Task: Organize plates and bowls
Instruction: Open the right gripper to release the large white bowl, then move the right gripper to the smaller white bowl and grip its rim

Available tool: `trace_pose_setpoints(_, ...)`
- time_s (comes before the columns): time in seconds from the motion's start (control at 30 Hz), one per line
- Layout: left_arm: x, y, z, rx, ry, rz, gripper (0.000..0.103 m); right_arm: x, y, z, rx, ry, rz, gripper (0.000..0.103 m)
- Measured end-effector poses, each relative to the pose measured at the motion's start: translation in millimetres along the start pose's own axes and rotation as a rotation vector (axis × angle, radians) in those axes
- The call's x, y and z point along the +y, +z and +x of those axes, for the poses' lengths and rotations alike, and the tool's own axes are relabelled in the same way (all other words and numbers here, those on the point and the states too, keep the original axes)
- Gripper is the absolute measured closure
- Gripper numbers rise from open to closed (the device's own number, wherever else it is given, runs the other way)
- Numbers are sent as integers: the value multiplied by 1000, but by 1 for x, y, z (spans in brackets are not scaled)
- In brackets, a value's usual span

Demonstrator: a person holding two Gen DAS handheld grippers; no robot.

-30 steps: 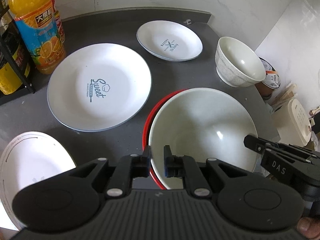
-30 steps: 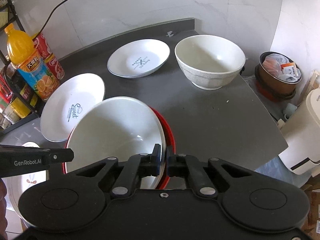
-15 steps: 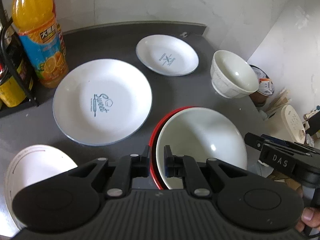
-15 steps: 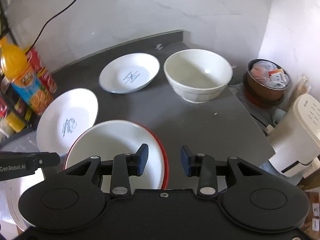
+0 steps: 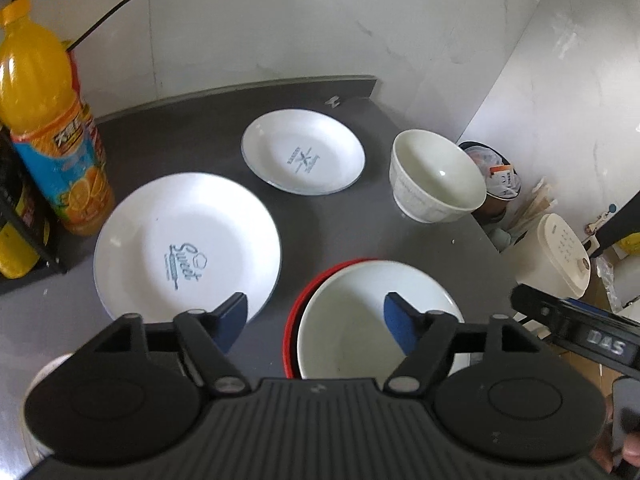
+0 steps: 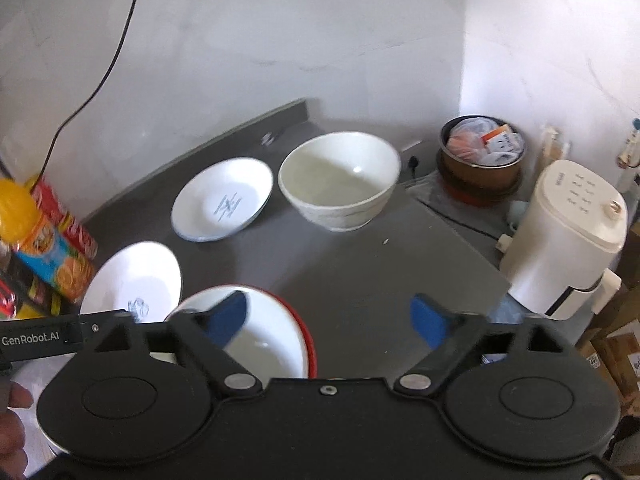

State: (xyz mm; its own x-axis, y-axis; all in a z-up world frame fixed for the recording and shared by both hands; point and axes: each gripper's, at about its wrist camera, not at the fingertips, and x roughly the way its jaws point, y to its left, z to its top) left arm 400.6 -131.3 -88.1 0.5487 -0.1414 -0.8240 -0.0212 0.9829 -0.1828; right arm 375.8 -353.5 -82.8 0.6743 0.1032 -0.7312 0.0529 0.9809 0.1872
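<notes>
1. Left wrist view: the left gripper [image 5: 316, 312] is held released, jaws wide apart and empty, above the near edge of the grey counter [image 5: 344, 220]. A white bowl [image 5: 380, 320] is nested in a red-rimmed bowl [image 5: 294, 320] just below it. A large plate [image 5: 186, 244] is seen at the left, a small plate [image 5: 304, 152] behind, and a deep bowl [image 5: 436, 178] at the far right. A juice bottle [image 5: 48, 120] is stood at the left edge.

2. Right wrist view: the right gripper [image 6: 328, 320] is likewise spread and empty, above the nested bowls [image 6: 260, 332]. The deep bowl [image 6: 340, 180] is set beside the small plate [image 6: 224, 200], apart from it.

3. Step judged: 1 bowl is stacked and let go; 1 bowl and 2 plates are left loose.

4. Next move, as a judgement: the deep bowl is to be reached and gripped by its rim, with care that it is not tipped off the counter edge.
</notes>
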Motion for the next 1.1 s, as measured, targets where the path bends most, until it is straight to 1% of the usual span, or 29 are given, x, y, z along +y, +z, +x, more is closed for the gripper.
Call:
trace_pose_setpoints(0.07,-1,3,-1,-10,-8,-1,24,-6,0,-4,-19,-6,18,5)
trace_pose_setpoints(0.2,-9,11,2,-26,-17,6,18,-17,3,-3,-27,-23,41,4)
trace_pose_setpoints(0.33,-19,19,10,-30,-16,15,17,-29,10,-2,-50,-21,55,1)
trace_pose_setpoints(0.43,-28,27,19,-31,-7,16,17,-39,19,6,-52,-20,51,1)
trace_pose_setpoints(0.53,-38,36,28,-26,-5,9,17,-55,31,18,-52,5,67,1)
trace_pose_setpoints(0.6,-47,43,32,-41,16,9,17,-68,40,26,-47,25,77,1)
trace_pose_setpoints(0.67,-57,49,38,-71,11,12,17,-77,47,33,-50,47,68,2)
trace_pose_setpoints(0.73,-65,55,46,-65,5,1,17,-86,54,43,-40,58,59,5)
trace_pose_setpoints(0.8,-73,60,55,-57,29,-17,18,-97,63,55,-25,80,60,10)
trace_pose_setpoints(0.83,-77,62,60,-60,40,-26,18,-102,67,61,-18,93,62,15)
trace_pose_setpoints(0.87,-81,65,64,-70,42,-12,19,-106,71,66,-10,105,64,19)
trace_pose_setpoints(0.93,-87,69,74,-63,37,-30,21,-113,79,78,8,123,66,23)
trace_pose_setpoints(1.0,-94,73,85,-59,42,-44,23,-119,86,89,18,140,61,24)
trace_pose_setpoints(1.1,-104,80,101,-59,51,-54,32,-127,96,106,36,166,52,31)
